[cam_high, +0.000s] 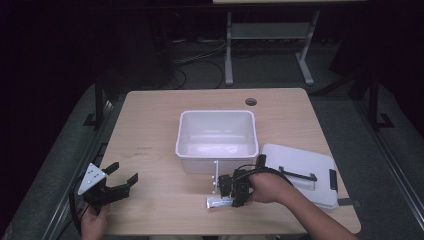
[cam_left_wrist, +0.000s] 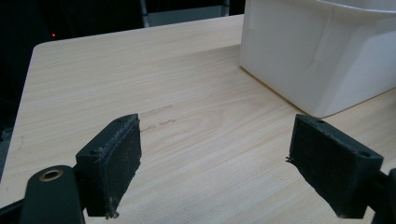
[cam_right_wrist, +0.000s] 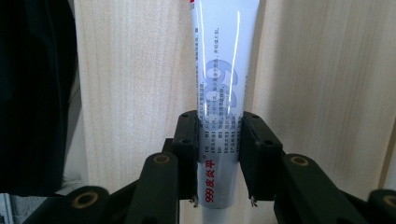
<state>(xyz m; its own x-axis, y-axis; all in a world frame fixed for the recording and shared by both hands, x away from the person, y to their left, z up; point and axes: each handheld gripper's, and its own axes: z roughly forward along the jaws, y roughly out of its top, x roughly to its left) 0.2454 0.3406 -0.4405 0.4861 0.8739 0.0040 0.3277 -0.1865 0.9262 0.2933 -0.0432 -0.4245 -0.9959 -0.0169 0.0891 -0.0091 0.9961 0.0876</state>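
Lying flat on the bench just in front of the white bin, the white tube is pinched between the right gripper pads; lift it level, grip steady, to clear the bin's rim. Its print reads "999" with red Chinese characters. The left gripper rests wide, holding nothing

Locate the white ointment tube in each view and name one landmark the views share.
High view: tube lies on the table's near edge, in the right claw.
Left gripper view: not in it.
Right gripper view: tube runs up the centre, clamped.
Shared landmark: wooden tabletop.
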